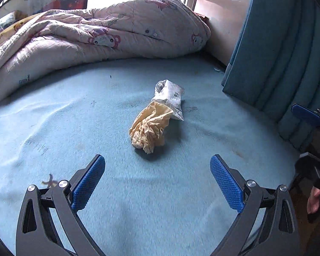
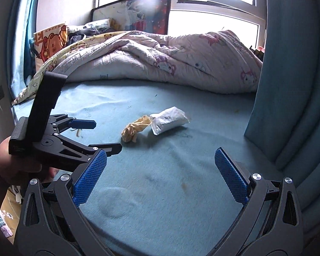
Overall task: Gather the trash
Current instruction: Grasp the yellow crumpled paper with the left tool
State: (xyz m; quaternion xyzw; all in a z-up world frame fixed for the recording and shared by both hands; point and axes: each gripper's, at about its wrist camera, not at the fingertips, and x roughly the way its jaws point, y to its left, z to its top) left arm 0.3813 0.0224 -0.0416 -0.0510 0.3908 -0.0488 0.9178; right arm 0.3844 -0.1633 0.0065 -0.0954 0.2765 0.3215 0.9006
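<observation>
We see a crumpled yellow paper [image 1: 148, 129] and a white plastic wrapper [image 1: 170, 98] lying touching each other near the middle of the light blue bed sheet [image 1: 74, 117], well short of the rumpled quilt [image 1: 100, 36] along the sheet's far edge. Our left gripper [image 1: 157, 181] hovers above the sheet's near edge, jaws spread wide and empty. Our right gripper [image 2: 161, 176] also stands wide apart, holding nothing.

- Crumpled yellow paper wad [image 1: 148, 129] lies on the blue bedsheet [image 1: 96, 111].
- White printed plastic packet [image 1: 170, 98], seemingly empty, lies flat, touching the wad's far end.
</observation>
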